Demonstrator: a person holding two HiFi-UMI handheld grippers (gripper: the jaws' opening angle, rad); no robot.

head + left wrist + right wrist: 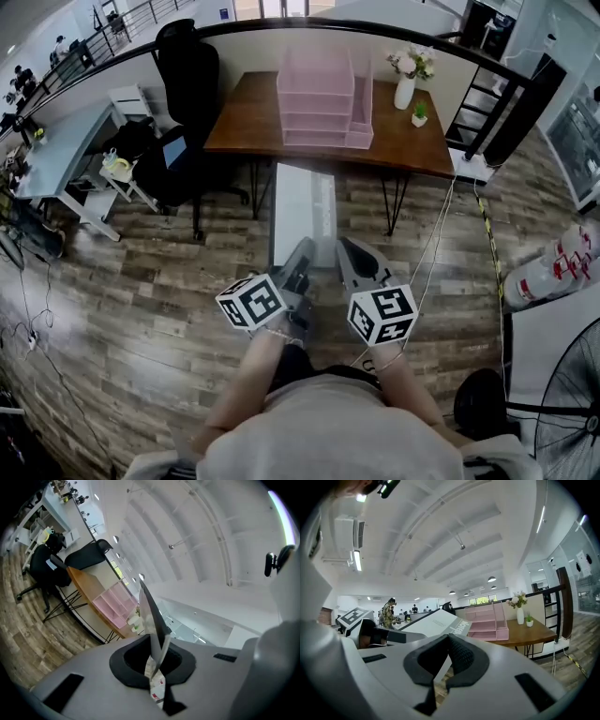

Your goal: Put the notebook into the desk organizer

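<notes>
The notebook (302,214) is held out flat in front of the person, its near edge pinched tight in the left gripper (157,660). The right gripper (446,641) sits just beside the left one, jaws closed together with nothing between them. The pink desk organizer (323,94) stands well ahead on the wooden table (246,120).
</notes>
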